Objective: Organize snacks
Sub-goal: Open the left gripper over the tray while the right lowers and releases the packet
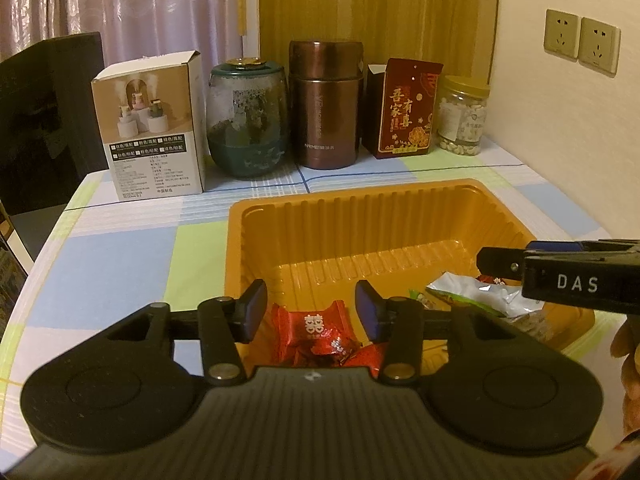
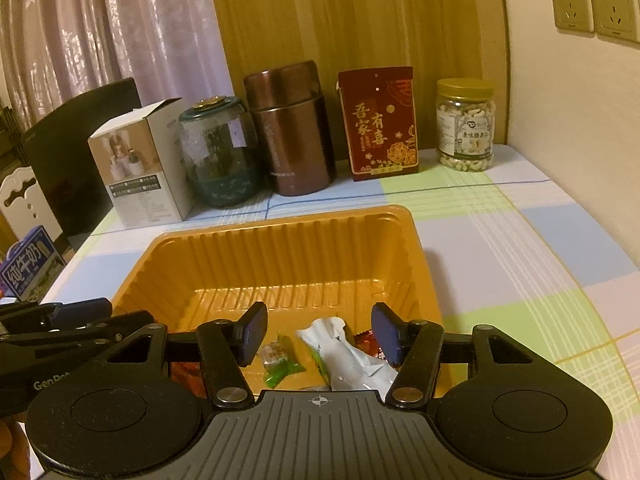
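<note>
Orange tray (image 2: 224, 264) held snacks at near end: red candies (image 1: 320, 330), white packet (image 2: 348, 354). Left gripper (image 1: 311, 312) and right gripper (image 2: 318, 334) hovered released, empty. Judged sorting stage; next: grasp one.

Pale lilac curtain (image 1: 120, 4) beside a yellow curtain (image 1: 376, 4); cream wall (image 1: 560, 120) with sockets (image 1: 582, 40)

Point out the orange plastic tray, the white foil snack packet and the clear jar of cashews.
Orange ribbed plastic tray (image 2: 280, 248): right wrist view, far inner wall.
White foil snack packet (image 2: 344, 356): right wrist view, middle of the wrapper.
Clear plastic cashew jar with gold lid (image 2: 465, 128): right wrist view, front label.
</note>
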The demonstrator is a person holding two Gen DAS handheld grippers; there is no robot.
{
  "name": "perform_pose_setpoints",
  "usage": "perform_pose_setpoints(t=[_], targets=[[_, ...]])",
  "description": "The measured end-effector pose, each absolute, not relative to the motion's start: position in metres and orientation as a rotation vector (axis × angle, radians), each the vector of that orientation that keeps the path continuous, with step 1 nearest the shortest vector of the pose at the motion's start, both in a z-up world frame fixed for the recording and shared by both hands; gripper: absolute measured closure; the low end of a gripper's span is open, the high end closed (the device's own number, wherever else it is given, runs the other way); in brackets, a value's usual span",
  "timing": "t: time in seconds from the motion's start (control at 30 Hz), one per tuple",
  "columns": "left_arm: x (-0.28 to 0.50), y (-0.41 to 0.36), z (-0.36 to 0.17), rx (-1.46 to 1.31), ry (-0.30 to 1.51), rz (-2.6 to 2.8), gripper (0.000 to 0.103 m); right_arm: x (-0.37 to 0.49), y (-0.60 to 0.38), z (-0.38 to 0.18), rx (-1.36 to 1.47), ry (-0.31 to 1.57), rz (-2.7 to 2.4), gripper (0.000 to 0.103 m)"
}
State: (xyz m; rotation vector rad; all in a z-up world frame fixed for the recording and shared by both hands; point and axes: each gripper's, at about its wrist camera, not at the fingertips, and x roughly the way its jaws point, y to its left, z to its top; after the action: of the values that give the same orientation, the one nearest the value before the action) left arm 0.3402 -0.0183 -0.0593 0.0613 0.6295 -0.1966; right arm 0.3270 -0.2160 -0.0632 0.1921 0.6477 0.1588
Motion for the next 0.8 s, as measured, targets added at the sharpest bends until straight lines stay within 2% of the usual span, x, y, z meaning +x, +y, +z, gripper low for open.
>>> perform_pose_setpoints(t=[0.6,0.8], targets=[[0.33,-0.008,-0.047,0.054,0.599,-0.176,0.051,0.32,-0.222,-0.053,0.205,0.627,0.131,0.045],[0.318,-0.016,-0.043,0.062,0.579,-0.193,0.043,0.311,-0.225,-0.047,0.21,0.613,0.131,0.044]])
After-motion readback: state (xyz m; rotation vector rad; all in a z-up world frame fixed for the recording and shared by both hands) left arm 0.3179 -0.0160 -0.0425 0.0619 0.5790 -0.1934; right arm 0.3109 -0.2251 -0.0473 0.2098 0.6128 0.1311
